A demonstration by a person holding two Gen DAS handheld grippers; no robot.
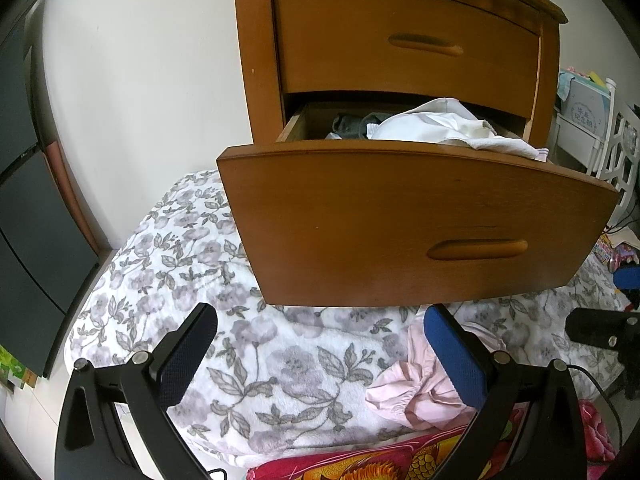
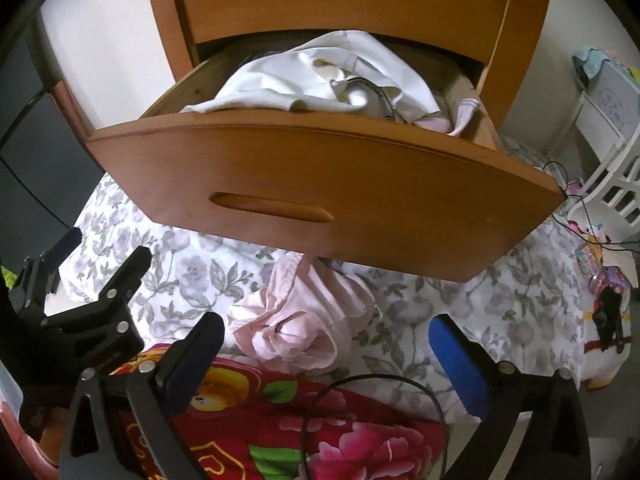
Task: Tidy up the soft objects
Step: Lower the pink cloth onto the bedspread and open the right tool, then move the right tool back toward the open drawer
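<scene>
A crumpled pale pink garment (image 1: 420,388) lies on the floral blanket (image 1: 280,360) under the pulled-out lower drawer (image 1: 400,220) of a wooden nightstand. It shows in the right wrist view too (image 2: 300,320). White cloth (image 1: 440,124) is piled in the drawer and hangs over its front; it also shows in the right wrist view (image 2: 304,76). My left gripper (image 1: 320,320) is open and empty, its right finger beside the pink garment. My right gripper (image 2: 326,328) is open and empty, with the pink garment just beyond its fingers.
The upper drawer (image 1: 404,40) is shut. A red flowered quilt (image 2: 280,420) lies under the grippers with a black cable (image 2: 360,380) over it. A white basket (image 2: 612,188) and clutter stand at the right. Dark cabinet doors (image 1: 28,240) are at the left.
</scene>
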